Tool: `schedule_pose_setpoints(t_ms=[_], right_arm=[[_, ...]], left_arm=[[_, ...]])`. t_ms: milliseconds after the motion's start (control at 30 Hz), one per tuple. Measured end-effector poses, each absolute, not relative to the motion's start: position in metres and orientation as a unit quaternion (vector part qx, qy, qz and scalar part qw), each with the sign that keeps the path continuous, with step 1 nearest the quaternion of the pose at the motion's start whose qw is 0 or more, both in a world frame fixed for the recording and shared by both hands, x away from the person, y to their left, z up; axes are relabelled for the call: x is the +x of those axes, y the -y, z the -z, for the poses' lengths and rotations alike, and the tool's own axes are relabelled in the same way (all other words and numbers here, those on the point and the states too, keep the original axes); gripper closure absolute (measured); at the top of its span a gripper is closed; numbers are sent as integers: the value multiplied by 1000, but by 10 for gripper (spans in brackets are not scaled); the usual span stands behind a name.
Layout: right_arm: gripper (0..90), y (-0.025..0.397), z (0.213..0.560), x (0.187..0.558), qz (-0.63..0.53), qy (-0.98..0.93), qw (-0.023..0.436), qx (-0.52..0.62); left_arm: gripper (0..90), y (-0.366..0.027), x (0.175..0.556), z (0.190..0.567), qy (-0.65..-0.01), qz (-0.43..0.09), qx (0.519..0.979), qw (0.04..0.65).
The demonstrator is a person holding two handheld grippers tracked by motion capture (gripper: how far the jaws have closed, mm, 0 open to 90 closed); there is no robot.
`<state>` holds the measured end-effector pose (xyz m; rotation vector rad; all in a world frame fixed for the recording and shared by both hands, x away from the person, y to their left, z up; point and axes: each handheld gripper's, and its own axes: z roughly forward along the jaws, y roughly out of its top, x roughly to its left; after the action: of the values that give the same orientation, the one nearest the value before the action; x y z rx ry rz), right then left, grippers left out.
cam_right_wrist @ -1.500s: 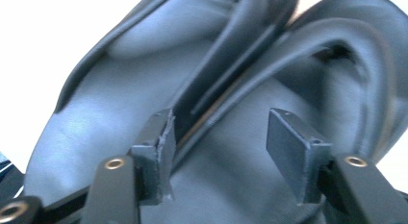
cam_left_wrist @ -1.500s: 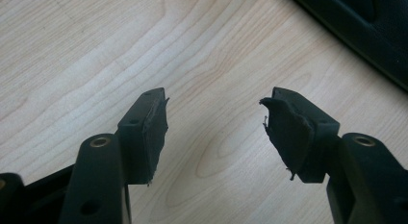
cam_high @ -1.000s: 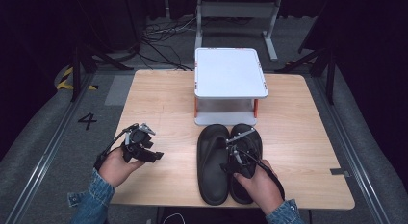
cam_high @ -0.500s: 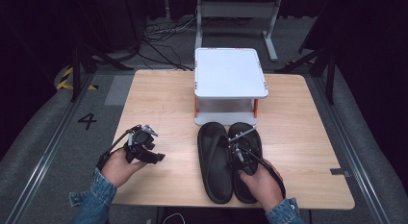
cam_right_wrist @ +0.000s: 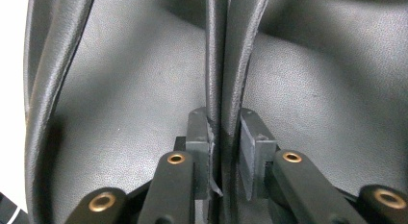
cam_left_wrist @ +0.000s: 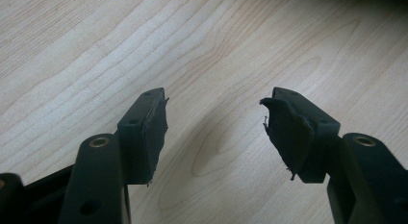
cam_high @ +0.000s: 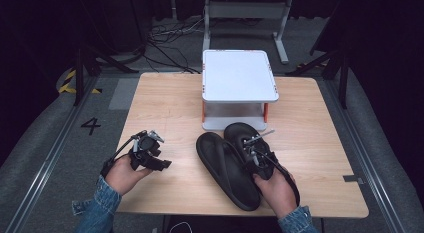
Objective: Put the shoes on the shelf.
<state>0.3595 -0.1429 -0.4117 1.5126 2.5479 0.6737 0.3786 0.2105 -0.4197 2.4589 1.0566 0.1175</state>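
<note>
The pair of black flip-flops (cam_high: 227,168) has slid forward on the wooden table (cam_high: 170,108) since a moment ago, toes now just reaching the white two-tier shelf (cam_high: 239,75). The right gripper (cam_right_wrist: 224,132) is pinched tight on the straps (cam_right_wrist: 222,65) of the right-side sandal, hand low over its heel. The left gripper (cam_left_wrist: 214,125) has barely moved, its jaws apart just above bare wood.

Blue denim sleeves (cam_high: 95,209) cover both forearms. Each gripper (cam_left_wrist: 214,132) has two black jaws with brass-coloured rivets (cam_right_wrist: 176,158) and a trailing black cable (cam_high: 116,154).
</note>
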Motion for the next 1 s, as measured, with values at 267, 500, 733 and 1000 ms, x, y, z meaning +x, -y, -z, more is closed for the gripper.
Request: schedule_pose_setpoints(t_ms=[267,500,733,1000], right_arm=[[773,152,390,372,-257,-814,73,516],[773,153,384,395,-291,-778,100,548],[772,150,387,416,-296,-751,107,581],[771,145,393,437,-299,-729,106,607]], left_arm=[[395,-211,379,423,-388,-39,893,224],[395,-212,378,424,-390,-38,892,226],[395,-211,378,426,-388,-35,893,223],[395,-214,378,426,-390,-34,892,224]])
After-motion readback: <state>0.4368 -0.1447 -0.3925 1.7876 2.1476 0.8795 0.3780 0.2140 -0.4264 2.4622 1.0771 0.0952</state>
